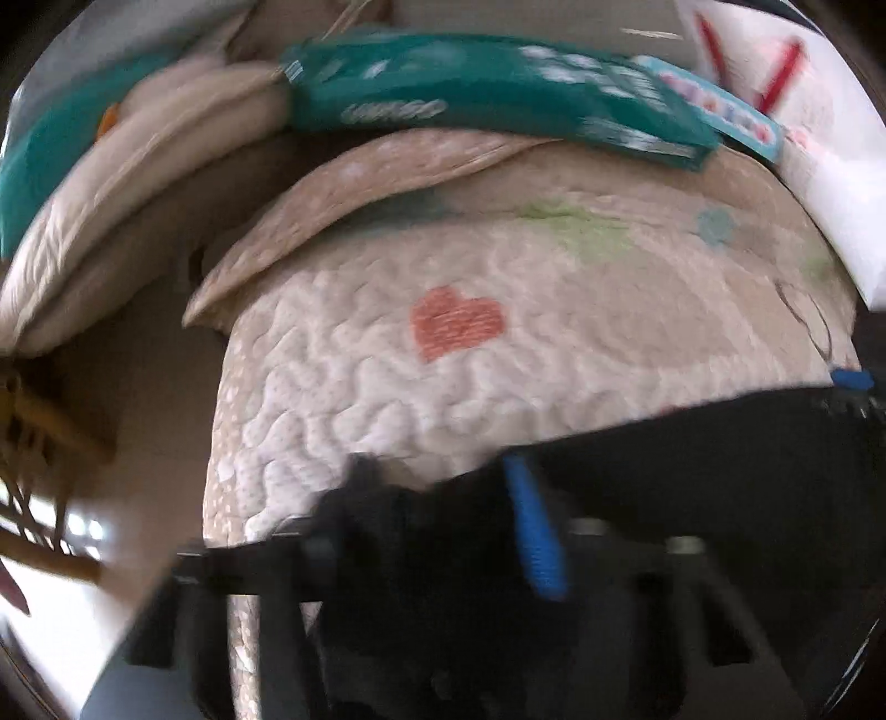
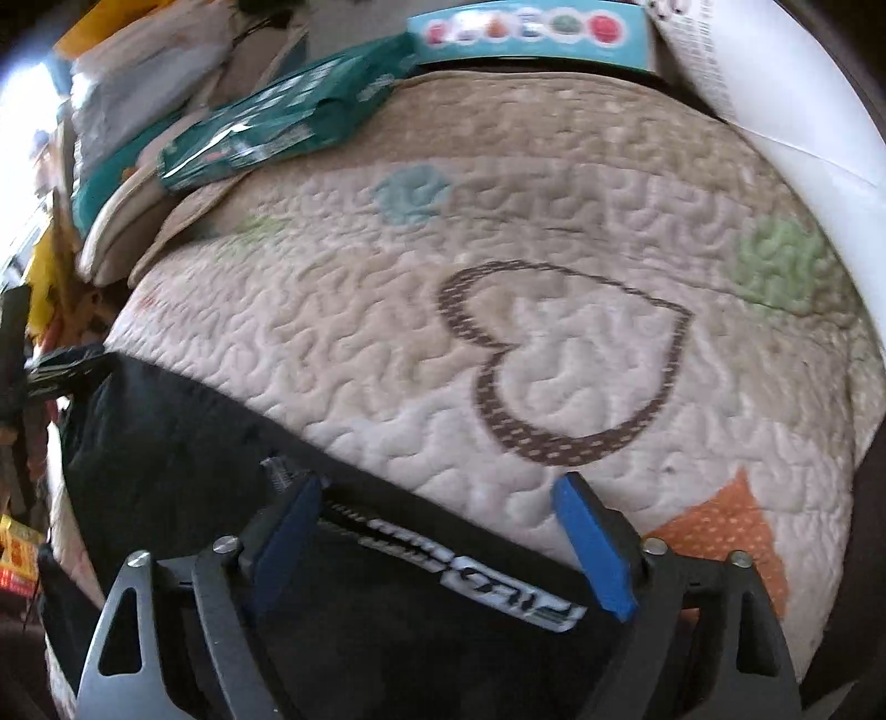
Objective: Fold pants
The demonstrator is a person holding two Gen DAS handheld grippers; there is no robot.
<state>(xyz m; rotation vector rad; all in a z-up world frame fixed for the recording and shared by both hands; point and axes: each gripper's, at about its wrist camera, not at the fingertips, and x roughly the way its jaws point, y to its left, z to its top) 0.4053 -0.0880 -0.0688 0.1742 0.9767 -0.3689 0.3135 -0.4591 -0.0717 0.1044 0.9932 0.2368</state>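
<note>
The black pants (image 2: 166, 443) lie on a quilted blanket (image 2: 498, 221) with heart patterns. In the right wrist view my right gripper (image 2: 443, 498) is open, its blue pads (image 2: 595, 545) spread either side of the waistband with a white logo (image 2: 498, 587). In the left wrist view the pants (image 1: 692, 459) stretch across the bottom. My left gripper (image 1: 487, 498) is bunched in black cloth there; one blue pad (image 1: 534, 531) shows and the other is hidden by fabric. The view is blurred.
A green diaper pack (image 1: 487, 94) and a light blue box (image 2: 531, 30) lie at the blanket's far edge. Beige cushions (image 1: 138, 183) are stacked at the far left. A white sheet (image 1: 819, 155) lies far right. The floor (image 1: 149, 399) shows left of the blanket.
</note>
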